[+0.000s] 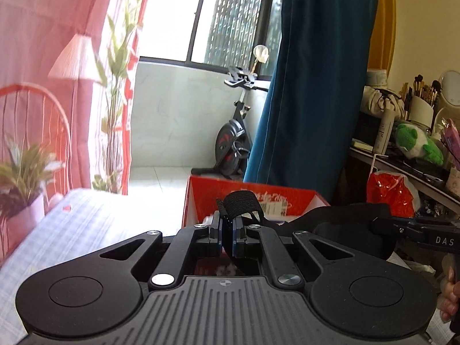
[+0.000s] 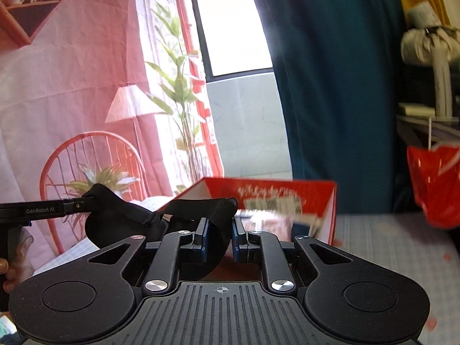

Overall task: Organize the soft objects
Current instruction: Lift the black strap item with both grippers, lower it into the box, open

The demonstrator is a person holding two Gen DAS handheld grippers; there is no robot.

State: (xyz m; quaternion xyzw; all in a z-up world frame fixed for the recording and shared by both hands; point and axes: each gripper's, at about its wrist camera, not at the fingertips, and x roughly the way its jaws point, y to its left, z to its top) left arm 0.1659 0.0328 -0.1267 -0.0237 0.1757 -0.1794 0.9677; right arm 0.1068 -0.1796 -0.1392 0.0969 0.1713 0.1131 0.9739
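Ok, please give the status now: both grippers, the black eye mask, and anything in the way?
Left gripper shut on black eye mask, right gripper shut on same mask. Mask stretched between both, held above red box. Nothing in the way.

We held 2 grippers side by side, both pointing slightly downward. The left gripper [image 1: 227,225] was clamped on black fabric, as was the right gripper [image 2: 219,230]. Fingers [image 1: 449,296] wrapped the right handle.

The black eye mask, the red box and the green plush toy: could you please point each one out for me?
black eye mask [image 2: 120,215]: right wrist view, padded cup.
red box [image 1: 253,192]: left wrist view, far inner wall.
green plush toy [image 1: 417,143]: left wrist view, its body.
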